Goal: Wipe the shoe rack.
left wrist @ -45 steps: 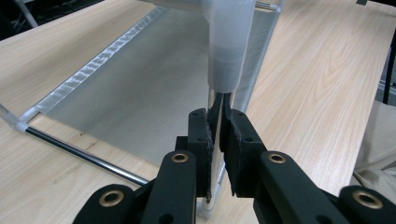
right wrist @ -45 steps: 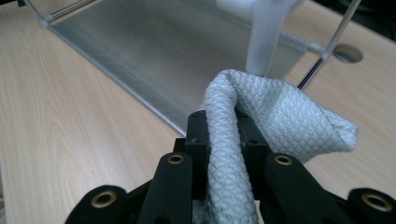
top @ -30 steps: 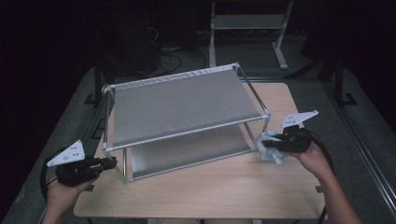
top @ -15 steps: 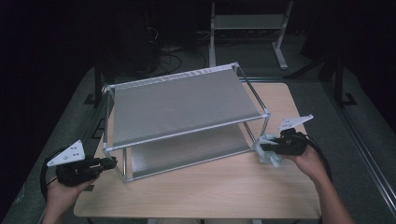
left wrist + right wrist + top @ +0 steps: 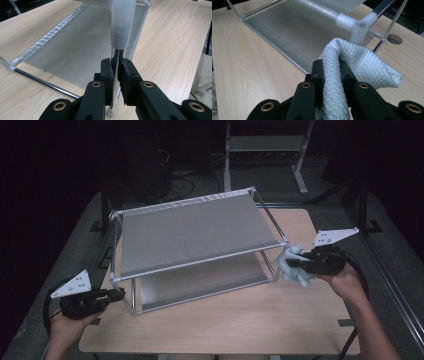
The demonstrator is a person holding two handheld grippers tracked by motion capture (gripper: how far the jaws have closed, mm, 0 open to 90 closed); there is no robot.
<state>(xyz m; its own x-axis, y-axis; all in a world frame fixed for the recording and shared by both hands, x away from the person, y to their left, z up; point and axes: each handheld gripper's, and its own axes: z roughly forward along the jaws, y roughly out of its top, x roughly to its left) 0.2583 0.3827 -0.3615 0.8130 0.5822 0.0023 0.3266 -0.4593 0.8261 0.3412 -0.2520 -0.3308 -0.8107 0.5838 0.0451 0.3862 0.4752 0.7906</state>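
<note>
A two-tier rack (image 5: 195,232) with grey fabric shelves and chrome rods stands on the wooden table (image 5: 240,320). My left gripper (image 5: 120,295) is shut on the rack's front left chrome post (image 5: 115,62), just under its white plastic joint (image 5: 122,22). At the rack's front right corner my right gripper (image 5: 290,263) is shut on a pale green textured cloth (image 5: 295,265), held off the table. In the right gripper view the cloth (image 5: 352,65) bunches out beyond the jaws, close to the rack's white corner joint (image 5: 358,27).
The lower shelf (image 5: 297,32) lies just beyond the cloth. A cable hole (image 5: 395,39) is in the tabletop past the rack's corner. Another metal rack (image 5: 265,145) stands on the dark floor behind the table. Bare table surface spans the front edge.
My right gripper has risen with the cloth, lifting it off the table near the rack's front right corner. The left gripper has stayed on the post.
</note>
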